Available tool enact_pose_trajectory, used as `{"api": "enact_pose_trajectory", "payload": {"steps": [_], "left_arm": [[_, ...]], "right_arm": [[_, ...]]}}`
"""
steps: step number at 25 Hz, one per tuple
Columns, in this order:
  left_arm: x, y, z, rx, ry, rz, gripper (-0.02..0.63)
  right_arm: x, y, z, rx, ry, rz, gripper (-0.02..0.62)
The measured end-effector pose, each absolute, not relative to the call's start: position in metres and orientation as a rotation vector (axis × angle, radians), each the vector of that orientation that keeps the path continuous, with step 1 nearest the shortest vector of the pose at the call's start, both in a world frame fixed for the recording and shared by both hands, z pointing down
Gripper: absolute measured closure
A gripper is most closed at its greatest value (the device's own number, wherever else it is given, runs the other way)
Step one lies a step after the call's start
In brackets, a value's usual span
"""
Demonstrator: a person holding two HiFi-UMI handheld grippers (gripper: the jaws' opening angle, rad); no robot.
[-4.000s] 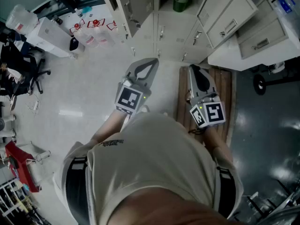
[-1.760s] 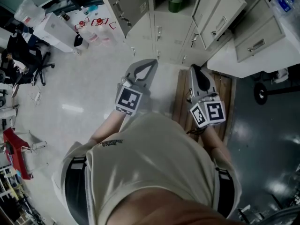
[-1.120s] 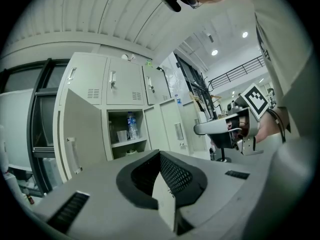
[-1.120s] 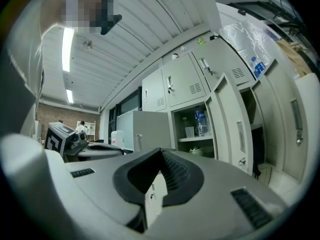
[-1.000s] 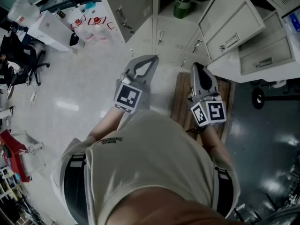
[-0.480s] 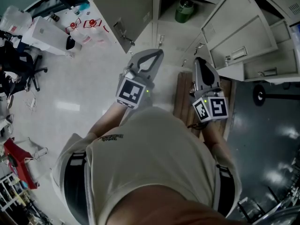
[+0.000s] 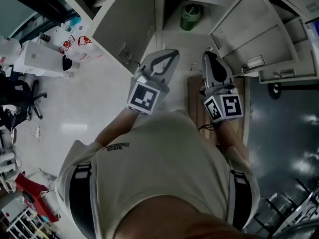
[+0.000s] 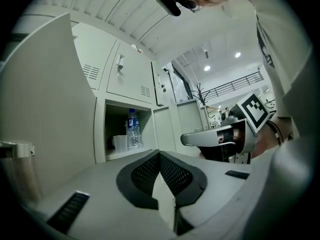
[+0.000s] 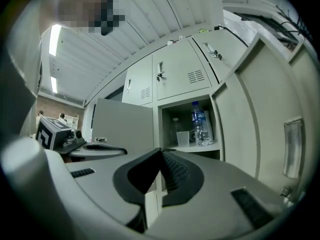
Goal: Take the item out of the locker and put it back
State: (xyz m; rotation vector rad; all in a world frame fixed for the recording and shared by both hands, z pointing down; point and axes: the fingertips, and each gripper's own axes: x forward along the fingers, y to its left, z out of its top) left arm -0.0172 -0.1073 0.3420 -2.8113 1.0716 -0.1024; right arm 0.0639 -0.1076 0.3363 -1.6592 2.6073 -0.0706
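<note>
The step in hand looks like the approach to the open locker (image 7: pixel 159 6) at the top middle of the head view, with nothing taken out yet. To do it well, one hand-held gripper should spread its jaws before crossing the shelf edge. It should come in level and stay clear of the swung-out door (image 7: pixel 127 26) at upper left. The left hand-held gripper (image 7: pixel 173 54) has its jaws together with nothing between them. The right hand-held gripper (image 7: pixel 206 56) is likewise closed and empty. Both point toward the locker, short of it.

The locker is pale painted sheet metal, flat-panelled, with slotted vents in the doors above. The likely item, a water bottle (image 9: pixel 199 124), stands upright on the upper shelf. It is clear, round, thin plastic, probably slippery and easily squashed, so a mid-body grip suits it. A squat, round green jar (image 7: pixel 190 16) sits on the shelf below. A translucent cup (image 9: pixel 182 138) stands just beside the bottle, light and easy to knock.
</note>
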Motion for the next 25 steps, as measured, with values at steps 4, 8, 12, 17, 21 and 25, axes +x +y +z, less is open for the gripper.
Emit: {"api": "enact_pose_trajectory", "payload": {"steps": [4,8,12,17,21,25], "left_arm": [[-0.013,-0.124,0.342,-2.840,1.013,-0.095,0.594],[-0.006,-0.136,0.343,-2.852,0.986,-0.100,0.594],[0.002,-0.150,0.343,-2.858,1.003,-0.110,0.593],[0.008,-0.164,0.344,-2.838,1.063,-0.122,0.594],[0.011,-0.168,0.341,-2.820,1.124,-0.123,0.594],[0.016,-0.172,0.340,-2.809,1.173,-0.122,0.594]], "right_arm": [[0.063,-0.123,0.332,-1.700,2.574,-0.060,0.592],[0.069,-0.137,0.331,-1.719,2.569,-0.056,0.592],[0.076,-0.152,0.330,-1.698,2.583,-0.058,0.592],[0.081,-0.166,0.327,-1.637,2.610,-0.059,0.592],[0.088,-0.173,0.327,-1.595,2.633,-0.072,0.592],[0.094,-0.179,0.329,-1.560,2.655,-0.086,0.592]]}}
